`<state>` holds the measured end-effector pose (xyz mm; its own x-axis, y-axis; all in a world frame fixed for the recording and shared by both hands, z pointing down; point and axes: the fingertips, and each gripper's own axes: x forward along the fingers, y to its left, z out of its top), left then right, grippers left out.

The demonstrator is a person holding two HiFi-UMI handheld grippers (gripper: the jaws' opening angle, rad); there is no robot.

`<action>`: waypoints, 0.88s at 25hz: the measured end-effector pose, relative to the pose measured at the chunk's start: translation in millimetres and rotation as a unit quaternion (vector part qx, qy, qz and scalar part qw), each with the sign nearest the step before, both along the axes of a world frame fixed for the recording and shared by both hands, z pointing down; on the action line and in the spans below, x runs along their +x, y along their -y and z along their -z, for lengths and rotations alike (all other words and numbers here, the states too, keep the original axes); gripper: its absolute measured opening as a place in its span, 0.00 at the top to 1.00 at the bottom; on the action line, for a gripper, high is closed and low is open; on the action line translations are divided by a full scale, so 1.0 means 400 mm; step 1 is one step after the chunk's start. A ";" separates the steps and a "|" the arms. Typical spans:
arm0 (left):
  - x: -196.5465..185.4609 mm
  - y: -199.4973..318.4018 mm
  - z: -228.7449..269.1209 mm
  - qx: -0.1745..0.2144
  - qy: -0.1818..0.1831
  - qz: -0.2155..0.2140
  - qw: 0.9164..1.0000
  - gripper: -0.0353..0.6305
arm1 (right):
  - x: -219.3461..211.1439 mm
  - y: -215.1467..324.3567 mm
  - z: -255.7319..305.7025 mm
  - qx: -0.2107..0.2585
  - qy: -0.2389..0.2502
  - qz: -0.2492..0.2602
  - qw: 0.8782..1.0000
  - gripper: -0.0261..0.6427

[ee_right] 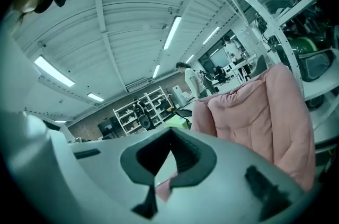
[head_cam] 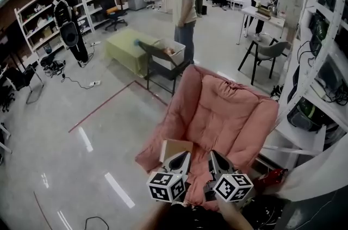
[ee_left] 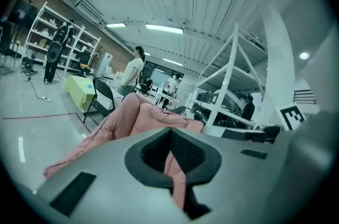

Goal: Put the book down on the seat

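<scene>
- Book: it lies on the front-left part of the pink seat, near the edge and just ahead of the left claw. It appears set down already.
- Left claw: pressed together at the tips, with nothing pinched. Only pink cushion shows through the gap in the left gripper view.
- Right claw: also pressed together and empty. It sits beside the left claw, over the front of the seat.
- Step in hand, as judged: confirm placement and clear the claws.
- Check that the book rests flat on the cushion and does not overhang the edge. The padding slopes, so the book could slide to the floor.
- Draw both claws straight back. Avoid nudging the near corner of the book.
</scene>
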<state>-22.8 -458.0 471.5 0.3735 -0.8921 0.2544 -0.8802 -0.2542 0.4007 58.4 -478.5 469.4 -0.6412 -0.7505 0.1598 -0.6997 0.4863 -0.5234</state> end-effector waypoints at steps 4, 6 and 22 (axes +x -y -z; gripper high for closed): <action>-0.002 0.010 0.004 -0.002 -0.002 0.004 1.000 0.93 | 0.000 0.010 0.006 0.002 -0.002 0.005 1.000 0.94; 0.005 0.008 0.006 -0.001 0.000 0.002 1.000 0.93 | -0.008 0.007 0.010 0.006 -0.002 0.011 1.000 0.94; -0.011 -0.017 -0.036 -0.019 -0.010 0.006 1.000 0.93 | -0.033 -0.027 -0.014 0.005 -0.007 0.036 0.999 0.94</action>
